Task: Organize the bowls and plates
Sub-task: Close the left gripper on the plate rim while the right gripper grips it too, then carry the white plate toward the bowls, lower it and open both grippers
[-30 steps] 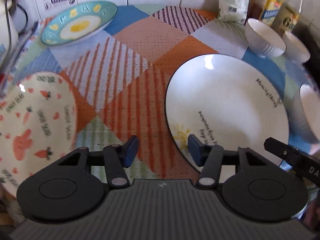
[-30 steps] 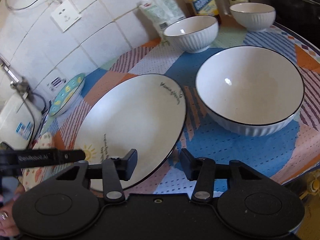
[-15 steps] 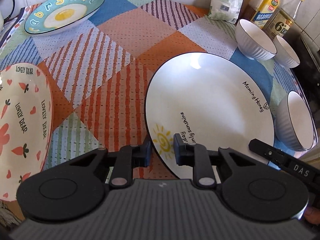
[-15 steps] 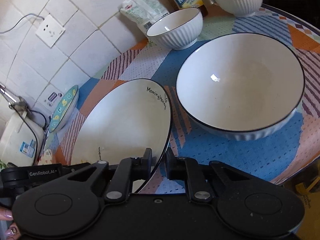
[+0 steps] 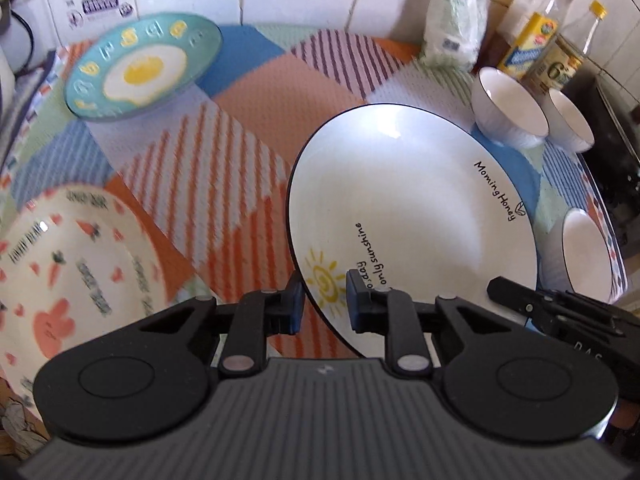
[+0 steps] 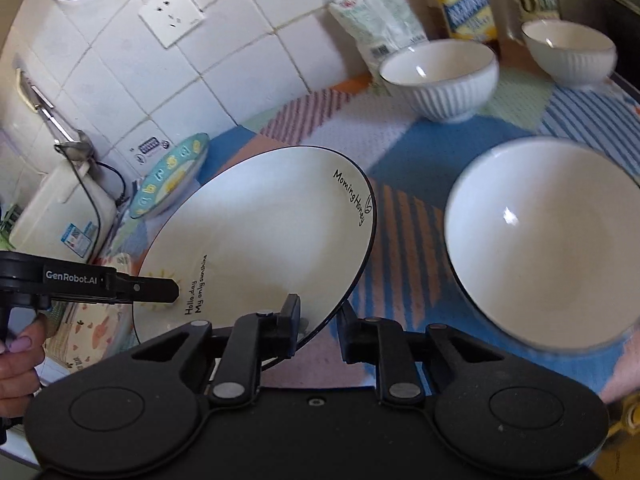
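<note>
A large white plate with a black rim and a sun drawing (image 5: 412, 216) is lifted off the patterned cloth and tilted. My left gripper (image 5: 322, 306) is shut on its near-left rim. My right gripper (image 6: 318, 326) is shut on its near-right rim (image 6: 260, 236). A carrot-print plate (image 5: 76, 276) lies at the left. A teal egg-print plate (image 5: 140, 66) lies at the back left. A big white bowl (image 6: 548, 240) sits to the right of the held plate. Two small ribbed white bowls (image 6: 440, 78) (image 6: 568, 52) stand at the back right.
The table has a patchwork cloth (image 5: 248, 128) and ends at a tiled wall (image 6: 132, 80). A plastic bag (image 5: 456, 34) and oil bottles (image 5: 532, 44) stand at the back right. A white appliance (image 6: 60, 212) stands at the left. A dark stove (image 5: 616, 152) borders the right edge.
Both grippers closed on the white plate's rim from either side. The plate has since risen off the cloth and tilted.
</note>
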A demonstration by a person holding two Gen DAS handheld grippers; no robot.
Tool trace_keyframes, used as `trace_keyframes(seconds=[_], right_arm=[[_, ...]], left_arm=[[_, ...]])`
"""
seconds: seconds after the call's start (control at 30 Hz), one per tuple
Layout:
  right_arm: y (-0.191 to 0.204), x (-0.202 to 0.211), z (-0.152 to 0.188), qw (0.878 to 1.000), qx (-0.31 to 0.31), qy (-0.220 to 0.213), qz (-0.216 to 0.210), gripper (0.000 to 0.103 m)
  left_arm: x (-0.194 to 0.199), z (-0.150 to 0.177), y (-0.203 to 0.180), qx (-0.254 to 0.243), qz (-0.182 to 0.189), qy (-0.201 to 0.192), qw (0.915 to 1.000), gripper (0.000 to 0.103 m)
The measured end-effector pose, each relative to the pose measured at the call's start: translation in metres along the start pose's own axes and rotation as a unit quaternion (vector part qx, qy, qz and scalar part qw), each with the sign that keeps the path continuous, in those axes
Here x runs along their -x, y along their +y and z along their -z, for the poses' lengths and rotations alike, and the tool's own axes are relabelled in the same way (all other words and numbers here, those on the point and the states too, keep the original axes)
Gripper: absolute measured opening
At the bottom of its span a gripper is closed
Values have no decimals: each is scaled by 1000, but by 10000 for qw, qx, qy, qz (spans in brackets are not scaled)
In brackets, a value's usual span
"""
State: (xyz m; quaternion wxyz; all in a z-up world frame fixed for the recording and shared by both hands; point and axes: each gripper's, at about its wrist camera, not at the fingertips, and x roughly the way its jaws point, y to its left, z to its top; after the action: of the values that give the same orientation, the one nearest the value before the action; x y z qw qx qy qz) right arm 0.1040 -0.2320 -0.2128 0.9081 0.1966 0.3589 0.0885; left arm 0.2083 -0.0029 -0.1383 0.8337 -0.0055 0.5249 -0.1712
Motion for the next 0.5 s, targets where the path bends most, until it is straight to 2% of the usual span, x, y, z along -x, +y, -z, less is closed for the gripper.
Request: trace_keyframes(seconds=[0.37, 0.5], right_arm=[[7, -30, -68, 9989, 272, -166, -353, 25], [8, -41, -91, 9983, 442, -192, -313, 25]], left_arm=[[7, -75, 4, -108, -81, -267, 9996, 20], [-10, -94, 6, 6, -132, -209, 9997, 20]])
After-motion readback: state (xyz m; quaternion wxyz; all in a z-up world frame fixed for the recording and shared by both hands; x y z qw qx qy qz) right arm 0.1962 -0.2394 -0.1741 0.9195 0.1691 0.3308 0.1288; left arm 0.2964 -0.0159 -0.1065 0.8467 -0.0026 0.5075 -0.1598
